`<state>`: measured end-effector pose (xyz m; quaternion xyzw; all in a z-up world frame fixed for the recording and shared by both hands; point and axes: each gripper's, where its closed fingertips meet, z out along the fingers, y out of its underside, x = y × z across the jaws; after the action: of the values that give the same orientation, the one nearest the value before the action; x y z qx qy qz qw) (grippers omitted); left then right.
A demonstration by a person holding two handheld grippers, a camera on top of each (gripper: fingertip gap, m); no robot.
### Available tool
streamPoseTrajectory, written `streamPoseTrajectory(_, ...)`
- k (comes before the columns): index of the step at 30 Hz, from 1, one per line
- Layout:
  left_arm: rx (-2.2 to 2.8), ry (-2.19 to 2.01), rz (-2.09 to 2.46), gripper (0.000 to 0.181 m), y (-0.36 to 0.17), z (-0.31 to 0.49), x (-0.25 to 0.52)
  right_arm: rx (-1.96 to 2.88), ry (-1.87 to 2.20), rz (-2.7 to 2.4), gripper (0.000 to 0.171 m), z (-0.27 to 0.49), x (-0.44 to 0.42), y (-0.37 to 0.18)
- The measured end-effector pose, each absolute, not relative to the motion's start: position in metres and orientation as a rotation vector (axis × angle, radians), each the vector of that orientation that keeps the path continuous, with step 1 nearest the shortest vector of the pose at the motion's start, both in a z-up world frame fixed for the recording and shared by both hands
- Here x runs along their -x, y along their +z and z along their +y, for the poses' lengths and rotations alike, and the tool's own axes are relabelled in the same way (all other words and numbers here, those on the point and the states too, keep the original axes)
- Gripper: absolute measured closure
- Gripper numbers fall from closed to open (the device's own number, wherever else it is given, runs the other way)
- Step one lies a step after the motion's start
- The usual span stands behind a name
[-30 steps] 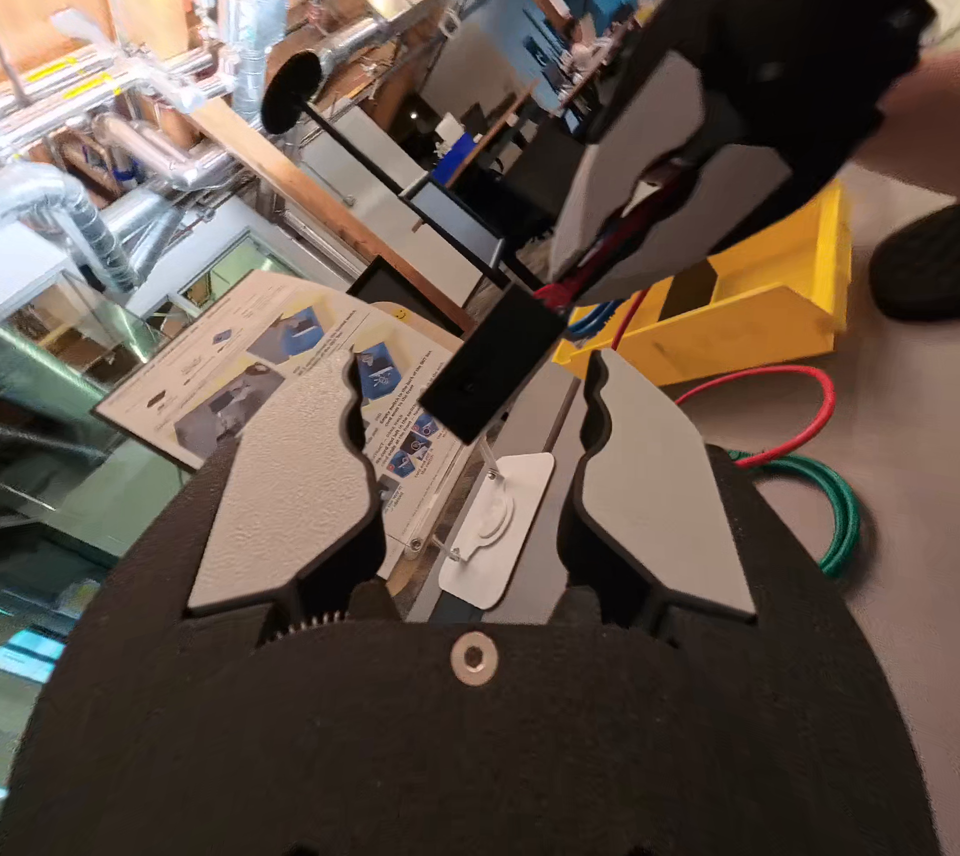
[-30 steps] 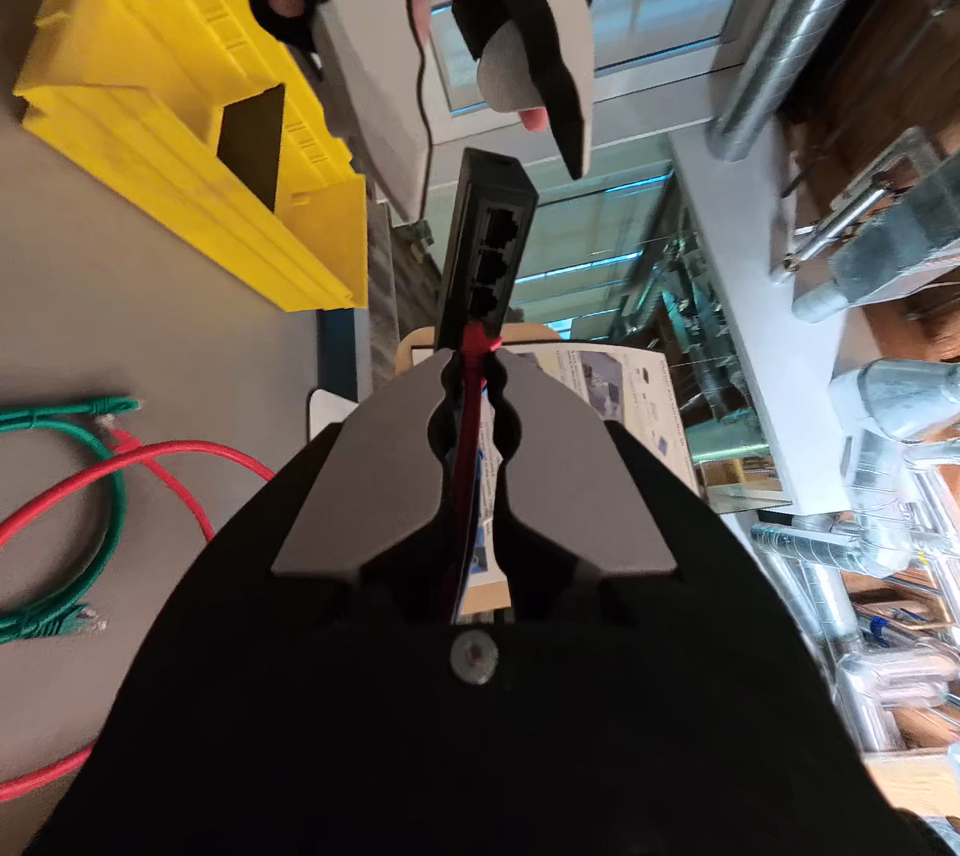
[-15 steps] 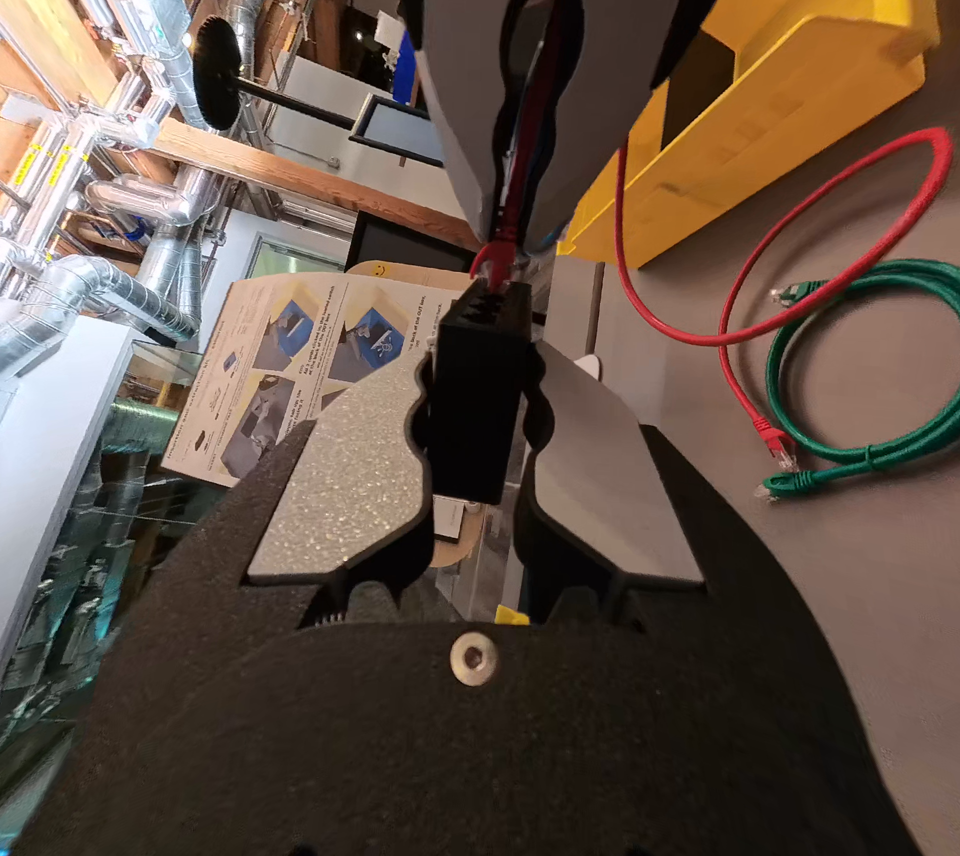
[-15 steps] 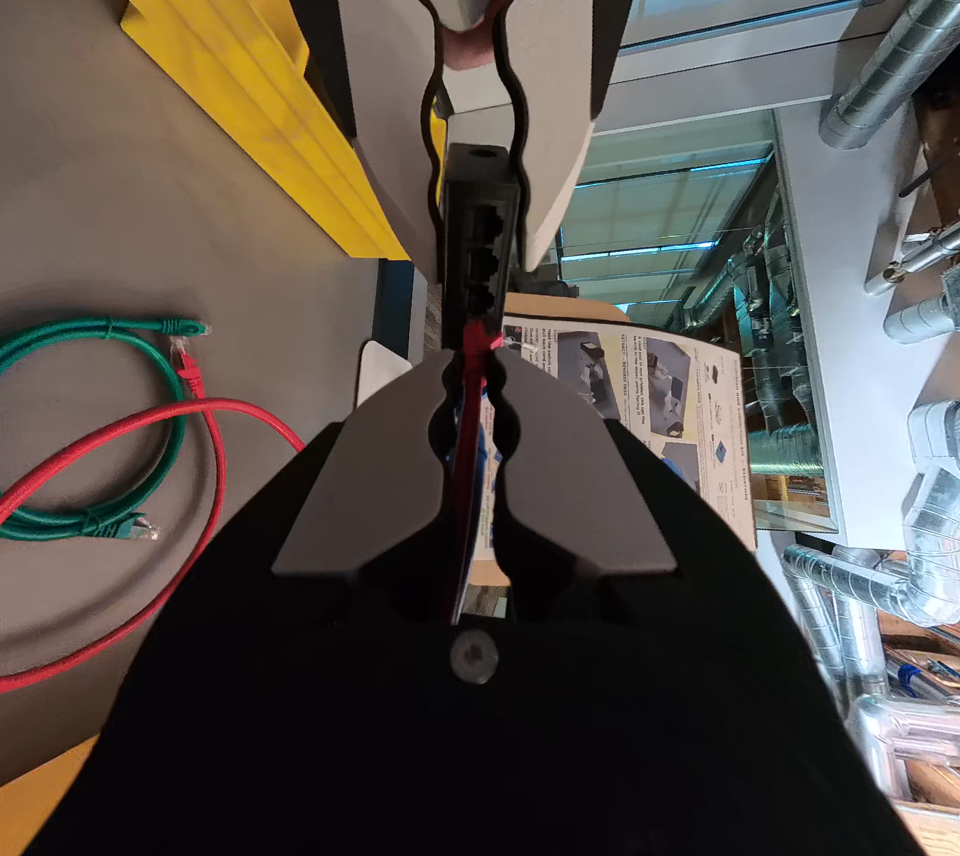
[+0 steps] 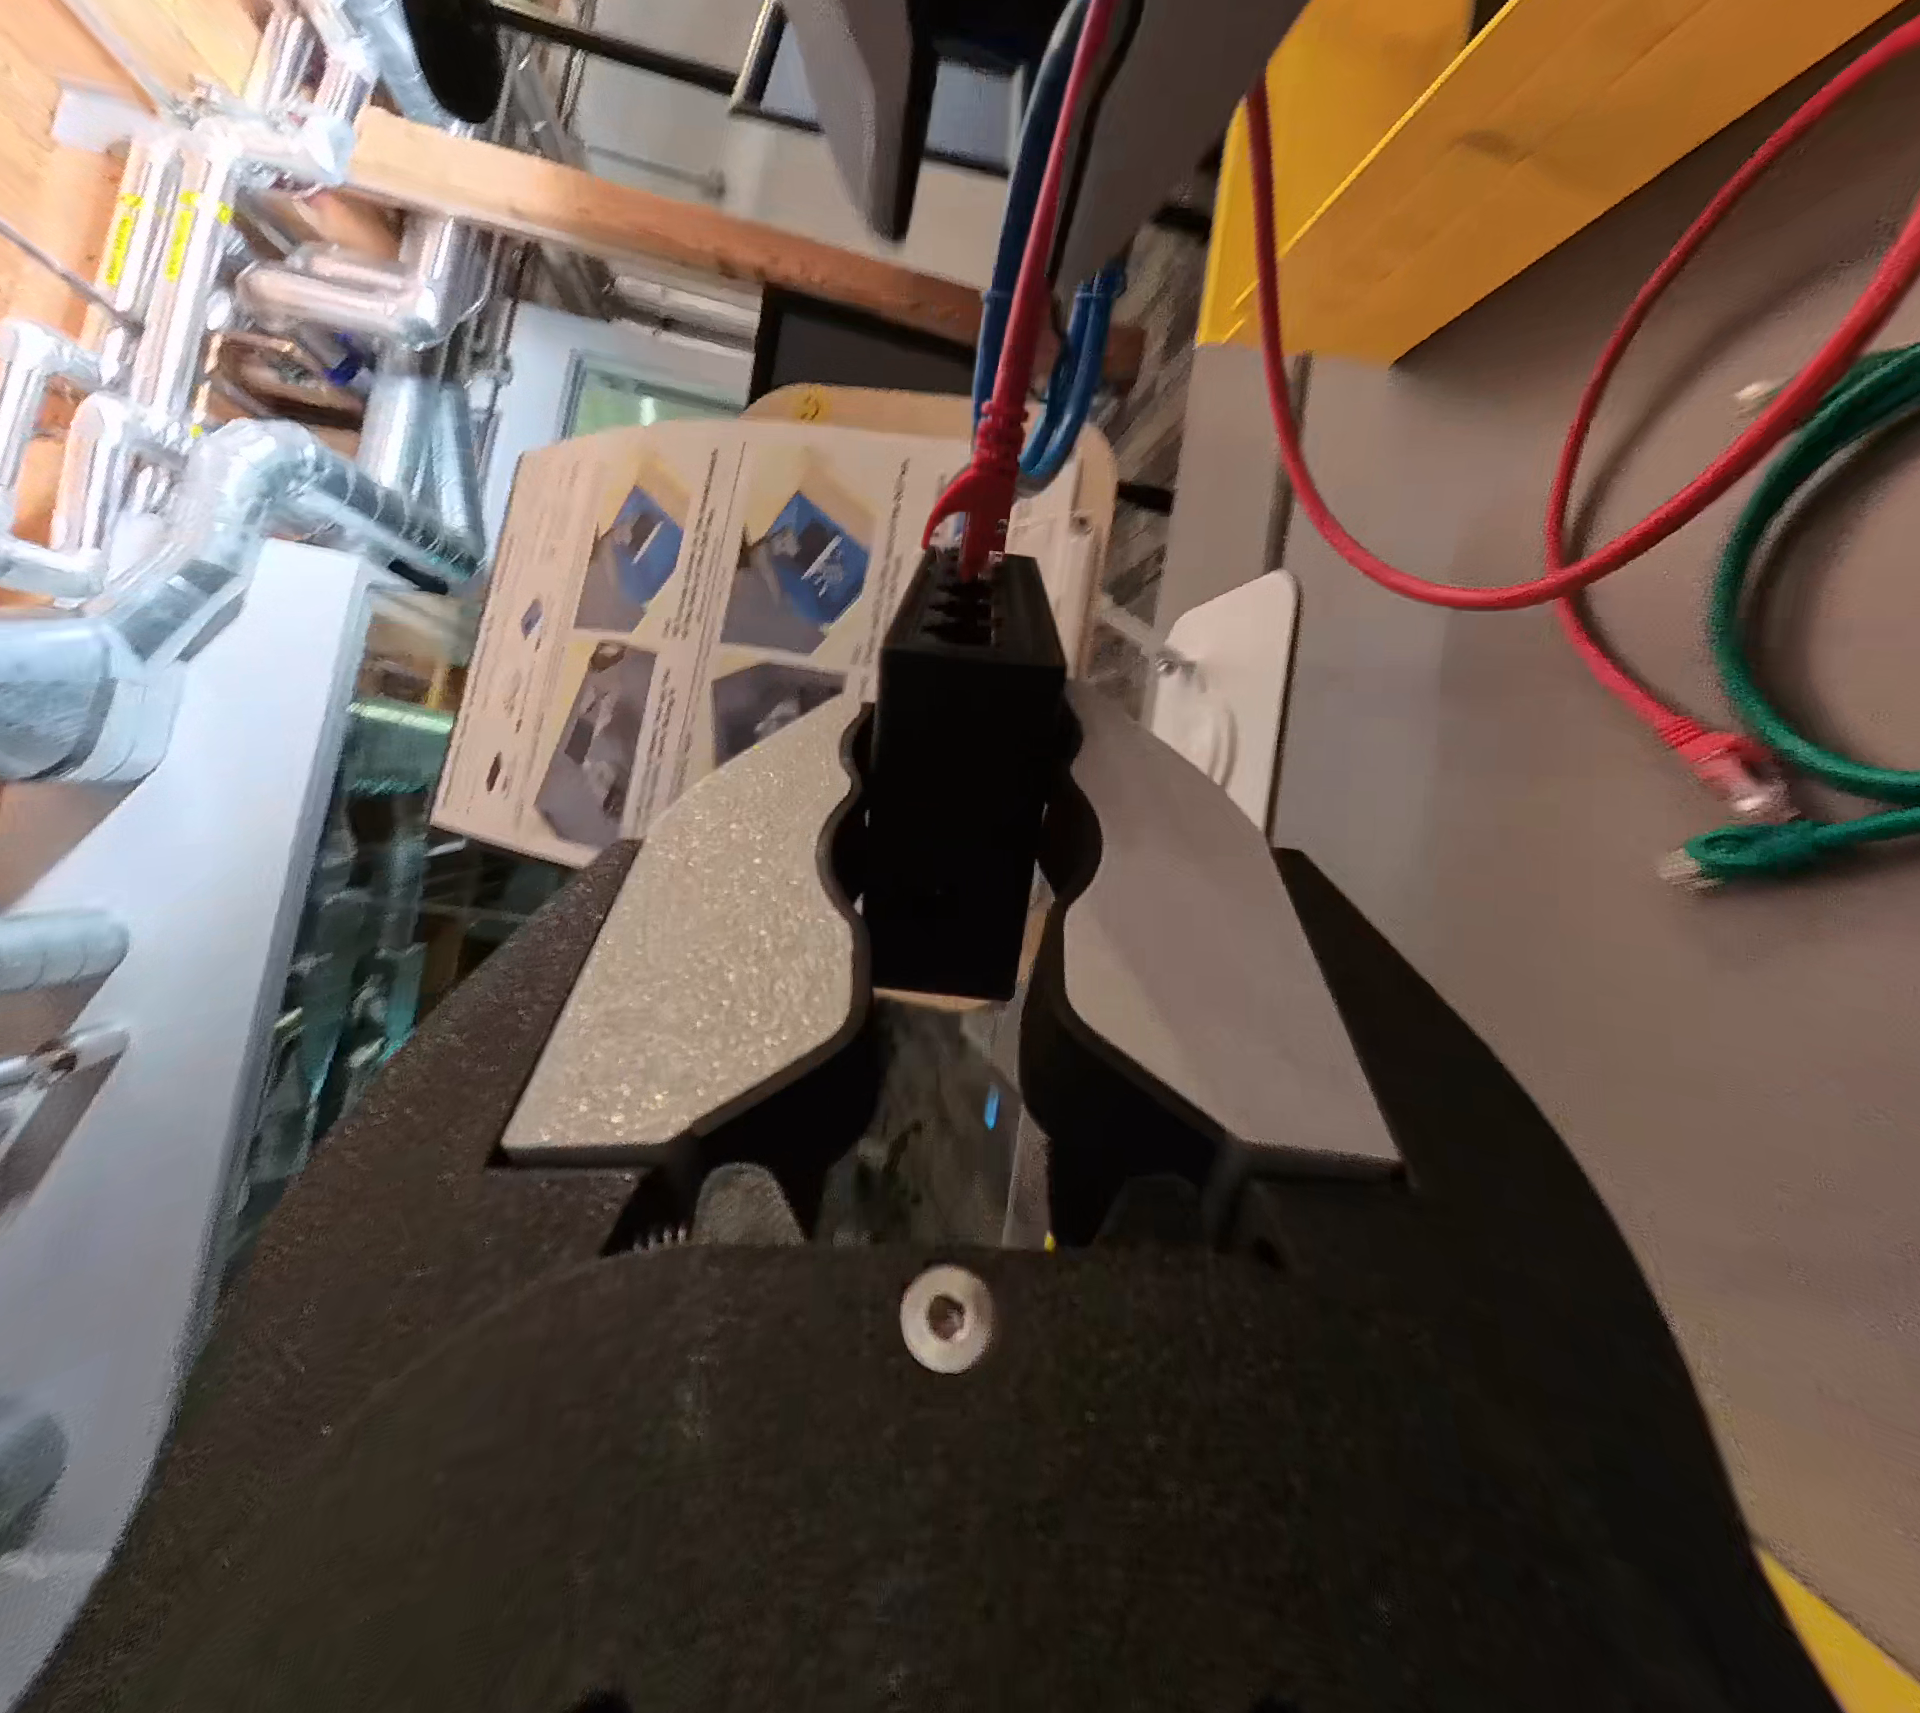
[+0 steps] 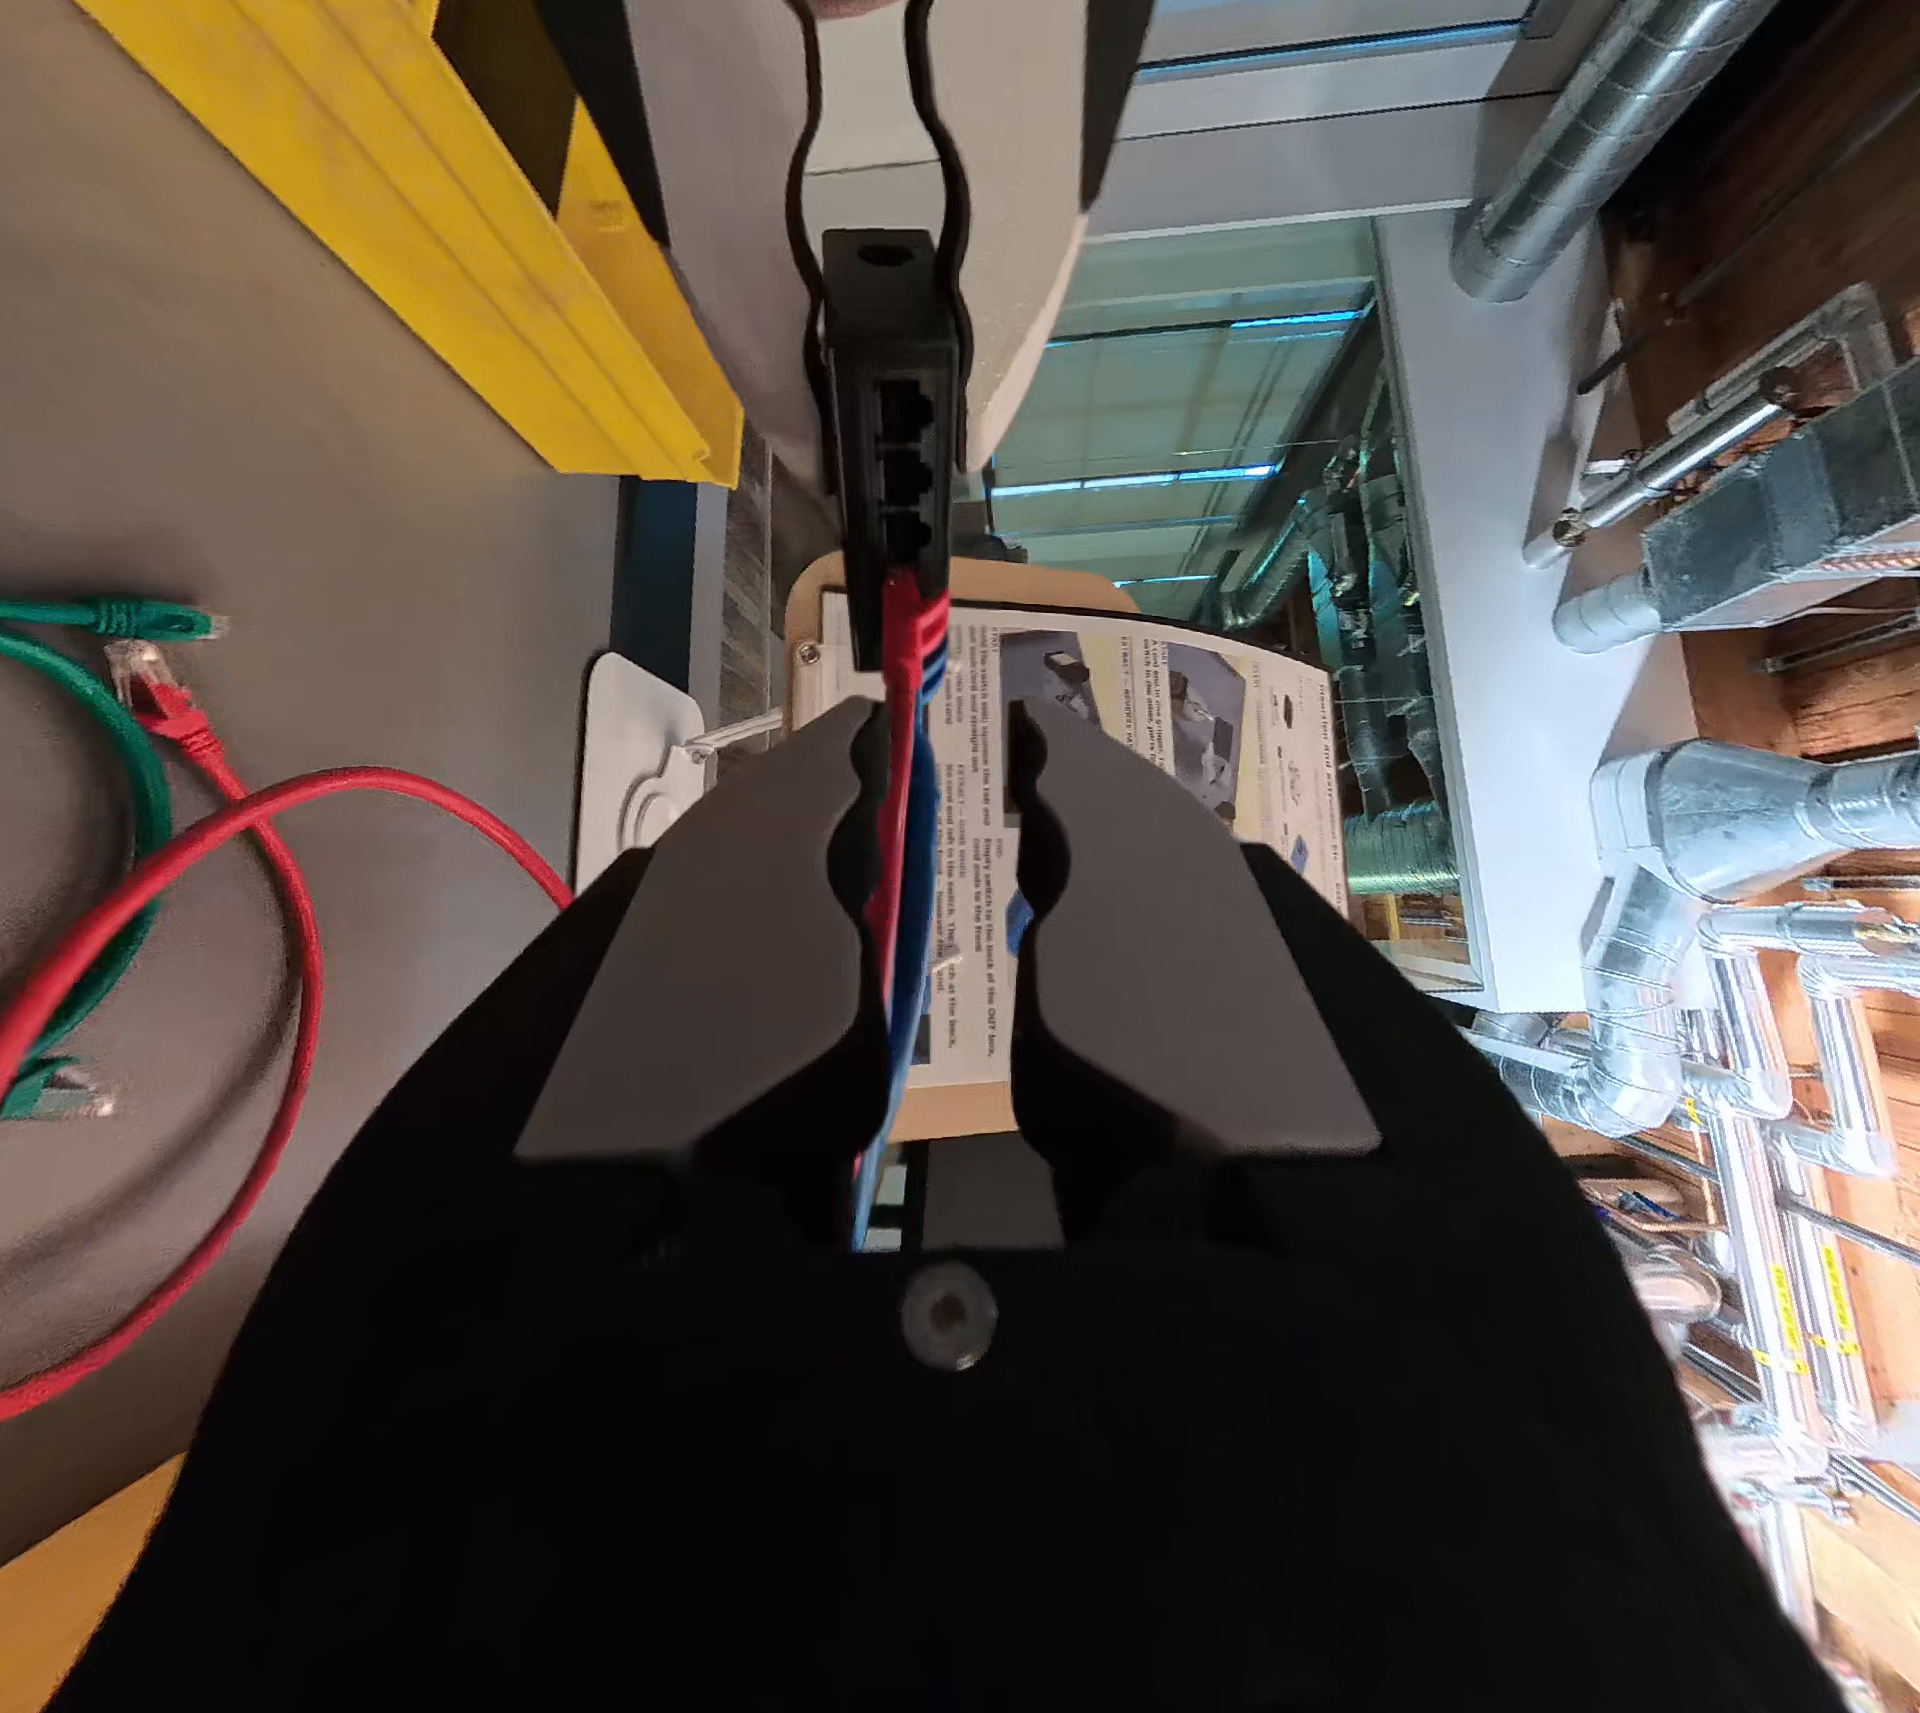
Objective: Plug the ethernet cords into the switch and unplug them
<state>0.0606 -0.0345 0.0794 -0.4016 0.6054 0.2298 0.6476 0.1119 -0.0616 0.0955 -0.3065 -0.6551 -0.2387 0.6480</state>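
Right wrist view: left hand-held gripper point(image 6: 883, 292) clamps the black switch point(image 6: 896, 437) in mid-air, red cord point(image 6: 902, 728) and blue cord point(image 6: 928, 967) both seated in its ports; right hand-held gripper point(image 6: 935, 728) is spread, cords running loose between its fingers. Likely two of three cords plugged: green cord point(image 5: 1787, 624) lies on the worktop point(image 5: 1662, 1092). Three ports empty; unplugging remains.
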Motion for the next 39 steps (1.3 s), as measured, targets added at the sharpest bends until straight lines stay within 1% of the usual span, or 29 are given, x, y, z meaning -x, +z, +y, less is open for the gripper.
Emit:
streamPoseTrajectory(4, 0.944, 0.601, 1.286, 0.152, 0.091, -0.019, -0.039, 0.688, -0.448, -1.468, 0.152, -0.075, -0.113, 0.104)
streamPoseTrajectory(7, 0.964, 0.624, 1.212, 0.152, 0.104, -0.012, -0.022, 0.710, -0.219, -1.516, 0.158, -0.098, -0.103, 0.102)
streamPoseTrajectory(11, 0.980, 0.661, 1.142, 0.152, 0.117, -0.007, 0.001, 0.900, 0.106, -1.641, 0.154, -0.119, -0.092, 0.079)
streamPoseTrajectory(16, 1.005, 0.677, 1.086, 0.151, 0.125, -0.002, 0.023, 1.159, 0.256, -1.549, 0.158, -0.096, -0.081, 0.054)
streamPoseTrajectory(19, 1.019, 0.666, 1.053, 0.151, 0.129, 0.001, 0.031, 1.337, 0.365, -1.373, 0.160, -0.079, -0.070, 0.022)
streamPoseTrajectory(20, 1.021, 0.668, 1.043, 0.151, 0.130, 0.002, 0.034, 1.391, 0.371, -1.309, 0.162, -0.073, -0.068, 0.005)
streamPoseTrajectory(24, 1.036, 0.684, 1.003, 0.151, 0.133, 0.008, 0.047, 1.629, 0.269, -1.199, 0.162, -0.051, -0.067, -0.072)
streamPoseTrajectory(27, 1.044, 0.688, 0.961, 0.152, 0.138, 0.011, 0.061, 1.786, 0.226, -1.214, 0.159, -0.039, -0.062, -0.109)
streamPoseTrajectory(33, 1.037, 0.689, 0.877, 0.152, 0.152, 0.007, 0.084, 1.999, 0.236, -1.125, 0.158, -0.016, -0.061, -0.136)
streamPoseTrajectory(34, 1.033, 0.686, 0.864, 0.151, 0.154, 0.006, 0.086, 2.048, 0.248, -1.125, 0.158, -0.016, -0.061, -0.141)
streamPoseTrajectory(36, 1.032, 0.675, 0.844, 0.151, 0.158, 0.005, 0.090, 2.105, 0.296, -1.115, 0.163, -0.018, -0.058, -0.145)
streamPoseTrajectory(39, 1.034, 0.680, 0.825, 0.151, 0.160, 0.004, 0.098, 2.147, 0.282, -1.135, 0.162, -0.021, -0.056, -0.147)
